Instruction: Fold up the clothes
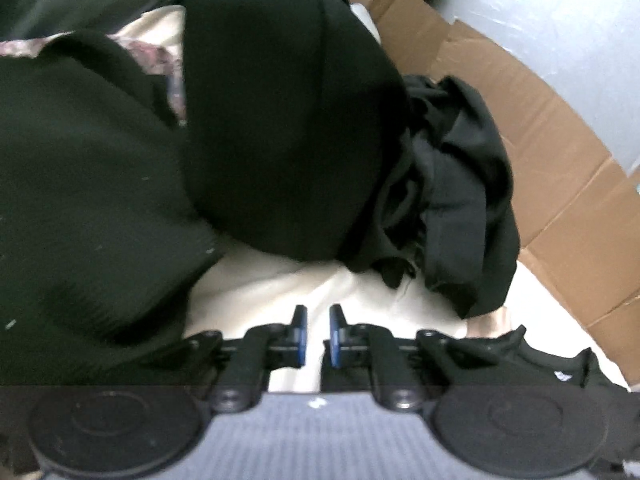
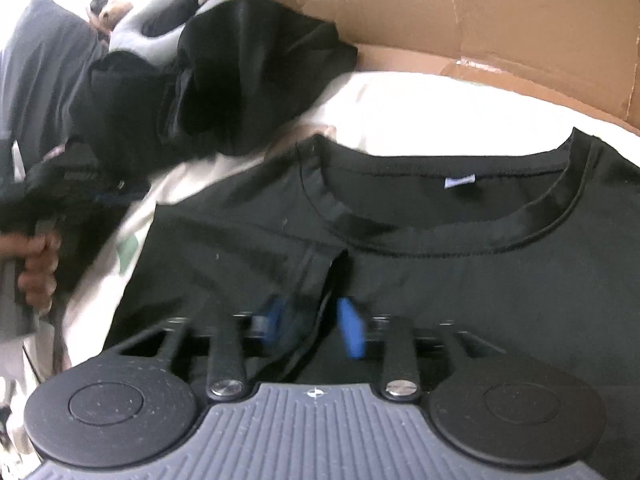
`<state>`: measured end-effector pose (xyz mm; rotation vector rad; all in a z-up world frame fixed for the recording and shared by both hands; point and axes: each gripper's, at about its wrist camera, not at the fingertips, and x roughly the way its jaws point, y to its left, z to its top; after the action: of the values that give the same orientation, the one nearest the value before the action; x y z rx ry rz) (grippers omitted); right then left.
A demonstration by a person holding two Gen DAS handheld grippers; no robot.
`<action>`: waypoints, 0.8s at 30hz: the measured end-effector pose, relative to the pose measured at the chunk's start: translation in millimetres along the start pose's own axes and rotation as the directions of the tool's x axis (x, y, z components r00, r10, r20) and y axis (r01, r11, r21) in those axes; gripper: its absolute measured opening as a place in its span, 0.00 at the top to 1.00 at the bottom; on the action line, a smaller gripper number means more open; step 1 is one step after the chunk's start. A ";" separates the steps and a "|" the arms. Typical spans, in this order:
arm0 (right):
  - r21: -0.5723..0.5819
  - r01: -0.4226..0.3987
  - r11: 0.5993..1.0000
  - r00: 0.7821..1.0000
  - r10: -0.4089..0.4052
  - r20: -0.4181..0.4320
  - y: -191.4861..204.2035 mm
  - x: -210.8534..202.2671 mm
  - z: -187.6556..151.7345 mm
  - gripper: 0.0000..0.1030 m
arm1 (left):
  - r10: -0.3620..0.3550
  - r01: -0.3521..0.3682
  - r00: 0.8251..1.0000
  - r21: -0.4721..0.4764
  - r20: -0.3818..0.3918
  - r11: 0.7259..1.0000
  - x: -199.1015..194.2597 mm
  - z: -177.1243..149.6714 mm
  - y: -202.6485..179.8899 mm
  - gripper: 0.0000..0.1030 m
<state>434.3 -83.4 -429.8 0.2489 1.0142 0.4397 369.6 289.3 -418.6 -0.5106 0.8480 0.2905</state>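
Observation:
A black T-shirt (image 2: pixel 440 288) lies flat on the cream sheet (image 2: pixel 400 104), its round collar (image 2: pixel 400 236) and white label (image 2: pixel 460 182) facing me. My right gripper (image 2: pixel 314 320) hovers low over its chest. The blue pads (image 2: pixel 352 328) stand apart, with a raised fold of the shirt loose between them. In the left wrist view my left gripper (image 1: pixel 318 336) hangs over the bare cream sheet (image 1: pixel 280 292). Its blue pads (image 1: pixel 336 336) leave a narrow gap with nothing in it. A corner of the T-shirt (image 1: pixel 540 360) shows at the lower right.
Crumpled black clothes (image 2: pixel 240 80) are heaped at the far left of the sheet, with bulky black garments (image 1: pixel 280 120) close in front of the left gripper. A cardboard wall (image 2: pixel 440 20) borders the far side. A hand (image 2: pixel 36 272) grips a handle at the left edge.

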 end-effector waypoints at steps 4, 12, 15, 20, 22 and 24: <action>0.034 -0.009 0.999 1.000 0.009 0.002 -5.8 6.6 5.9 0.57 | -0.021 0.023 0.999 0.046 -0.039 0.999 0.9 -9.2 -2.0 0.90; 0.007 0.008 1.000 1.000 -0.009 0.019 -5.4 11.4 15.0 1.00 | -0.048 0.058 0.996 0.124 -0.080 0.991 14.2 -19.3 -22.9 0.95; -0.019 0.026 0.999 0.998 -0.025 0.059 -1.7 3.4 17.9 1.00 | -0.043 0.058 0.995 0.171 -0.089 0.983 15.8 -16.9 -30.5 0.95; -0.030 0.079 0.996 0.996 -0.077 0.052 -0.9 8.6 20.1 1.00 | 0.026 -0.008 0.995 0.185 -0.098 0.983 35.2 -12.3 -29.6 0.98; -0.031 0.094 0.995 0.995 -0.093 0.026 -3.8 14.8 19.6 1.00 | 0.038 -0.020 0.996 0.201 -0.086 0.979 36.6 -12.3 -29.6 0.98; -0.010 0.097 0.995 0.995 -0.097 0.015 -9.3 15.9 19.3 0.98 | 0.061 -0.044 0.995 0.213 -0.075 0.976 33.8 -11.3 -31.0 0.98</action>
<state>460.3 -84.2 -435.7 0.1919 1.0050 0.3551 397.4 258.6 -441.4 -0.3030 0.9606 0.2254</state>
